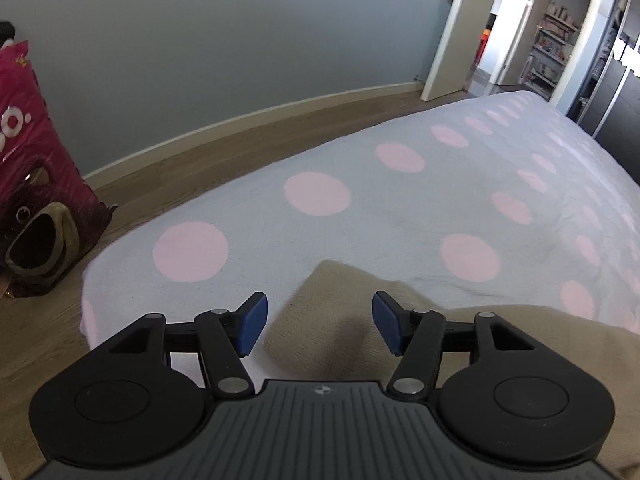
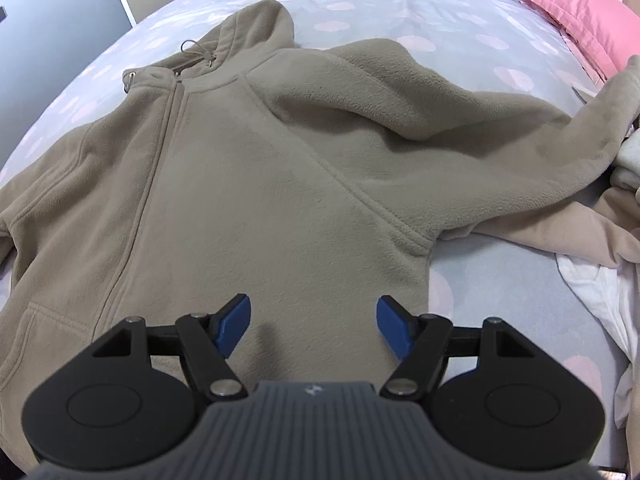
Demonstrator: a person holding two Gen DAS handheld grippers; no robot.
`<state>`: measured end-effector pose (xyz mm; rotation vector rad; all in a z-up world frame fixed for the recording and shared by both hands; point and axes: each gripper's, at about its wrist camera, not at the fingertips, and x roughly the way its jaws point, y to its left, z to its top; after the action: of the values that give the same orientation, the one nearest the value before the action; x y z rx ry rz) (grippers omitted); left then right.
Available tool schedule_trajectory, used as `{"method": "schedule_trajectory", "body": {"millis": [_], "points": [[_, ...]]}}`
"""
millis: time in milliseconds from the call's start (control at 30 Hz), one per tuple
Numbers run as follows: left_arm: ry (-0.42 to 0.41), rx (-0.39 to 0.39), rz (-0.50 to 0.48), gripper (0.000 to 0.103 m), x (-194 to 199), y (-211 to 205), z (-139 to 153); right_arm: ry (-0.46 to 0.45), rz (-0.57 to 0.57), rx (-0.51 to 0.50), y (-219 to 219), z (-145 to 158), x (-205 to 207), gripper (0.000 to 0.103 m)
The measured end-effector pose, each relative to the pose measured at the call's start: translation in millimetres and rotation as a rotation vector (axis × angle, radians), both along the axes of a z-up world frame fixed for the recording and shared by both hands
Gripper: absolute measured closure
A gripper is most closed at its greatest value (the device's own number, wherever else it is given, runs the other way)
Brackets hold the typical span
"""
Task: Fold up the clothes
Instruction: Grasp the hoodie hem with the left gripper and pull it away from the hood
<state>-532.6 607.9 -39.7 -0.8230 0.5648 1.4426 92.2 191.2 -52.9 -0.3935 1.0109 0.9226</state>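
A beige fleece zip hoodie [image 2: 280,168] lies face up and spread out on the bed, hood at the far end, one sleeve [image 2: 500,128] stretched to the right. My right gripper [image 2: 314,326] is open and empty, just above the hoodie's lower hem area. In the left wrist view a corner of the hoodie [image 1: 340,312] lies under my left gripper [image 1: 320,326], which is open and empty, close above the fabric.
The bed has a grey cover with pink dots [image 1: 400,200]. A pile of light clothes [image 2: 600,248] lies at the right. A pink pillow [image 2: 580,12] is far right. A pink bag [image 1: 36,168] stands on the wooden floor left of the bed.
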Motion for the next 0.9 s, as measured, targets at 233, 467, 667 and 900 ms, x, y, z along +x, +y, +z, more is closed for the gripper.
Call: {"method": "schedule_trajectory", "body": {"millis": [233,467,667,900], "points": [[-0.020,-0.052,-0.006,0.040,6.7,14.1,-45.5,0.016,-0.031,-0.018,12.4,-0.9,-4.5,0.029],[0.424,0.086,-0.187,0.067,77.4,-9.0,-54.2,0.060,-0.078,-0.036,17.6,-17.5,-8.6,0.029],[0.279,0.094,-0.164,0.103,78.3,-17.2,-16.6,0.055,-0.058,-0.041,19.1,-20.0,-18.7,0.029],[0.261,0.262,-0.030,0.103,29.1,-13.1,75.7,0.053,-0.065,-0.018,14.6,-15.1,-18.2,0.029]]}}
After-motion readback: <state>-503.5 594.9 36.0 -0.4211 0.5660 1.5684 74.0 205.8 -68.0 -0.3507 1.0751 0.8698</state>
